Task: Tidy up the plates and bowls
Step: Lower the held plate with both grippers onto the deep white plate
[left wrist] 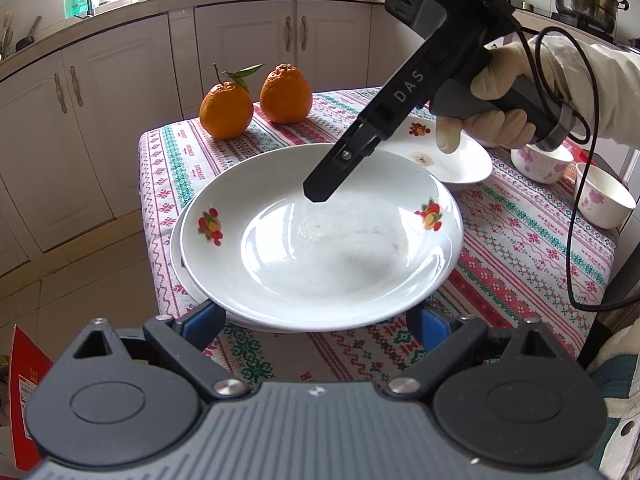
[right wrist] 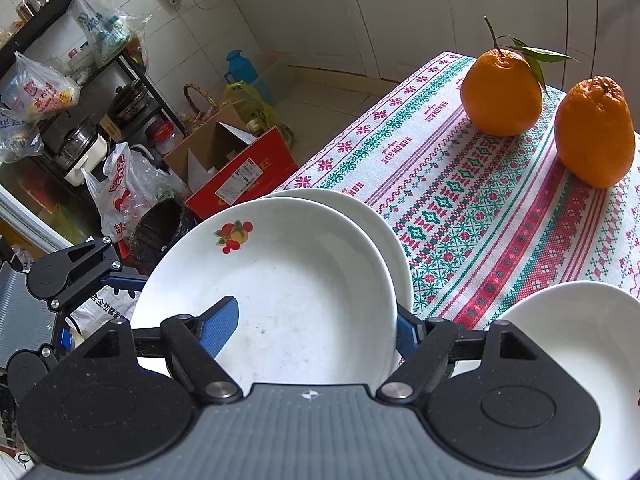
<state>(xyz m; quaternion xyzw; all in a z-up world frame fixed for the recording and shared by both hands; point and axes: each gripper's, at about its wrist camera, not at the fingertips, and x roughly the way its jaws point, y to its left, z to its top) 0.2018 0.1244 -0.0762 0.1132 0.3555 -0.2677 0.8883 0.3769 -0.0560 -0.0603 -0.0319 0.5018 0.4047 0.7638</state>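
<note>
Two grippers at a stack of two plates

The left gripper (left wrist: 316, 320) stood wide at the stack's 6 o'clock rim, gripping nothing; the top plate (left wrist: 320, 236) sat on the lower plate (left wrist: 178, 264); the right gripper (right wrist: 316, 324) straddled its rim, contact unclear; a third plate (left wrist: 464, 160) and two bowls (left wrist: 544, 162) lay toward 2 o'clock.
</note>
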